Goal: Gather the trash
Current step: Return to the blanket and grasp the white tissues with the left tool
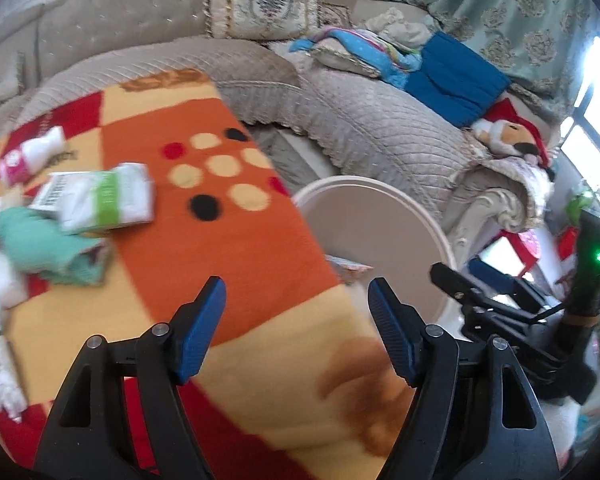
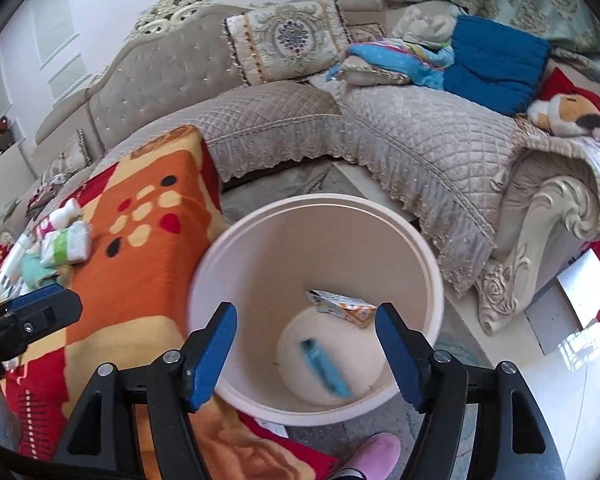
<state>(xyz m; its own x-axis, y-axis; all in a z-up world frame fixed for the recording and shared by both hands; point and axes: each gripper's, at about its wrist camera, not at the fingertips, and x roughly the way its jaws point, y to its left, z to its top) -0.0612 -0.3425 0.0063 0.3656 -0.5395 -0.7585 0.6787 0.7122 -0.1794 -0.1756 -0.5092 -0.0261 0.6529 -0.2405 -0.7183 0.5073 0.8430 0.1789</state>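
Orange blanket (image 1: 236,240); blurred, unreadable barcoded packet (image 1: 100,200).

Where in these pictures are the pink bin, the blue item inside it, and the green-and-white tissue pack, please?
pink bin (image 2: 236,236): right wrist view, far-left rim.
blue item (image 2: 325,369): right wrist view, its middle, blurred.
green-and-white tissue pack (image 1: 108,198): left wrist view, green band.

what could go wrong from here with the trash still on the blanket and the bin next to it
1. The bin stands tight against the blanket edge; a reaching arm may knock it.
2. The remaining packets lie bunched together, so the open left claw may grab two or scatter them.
3. The pink slipper is beside the bin and might bump it.
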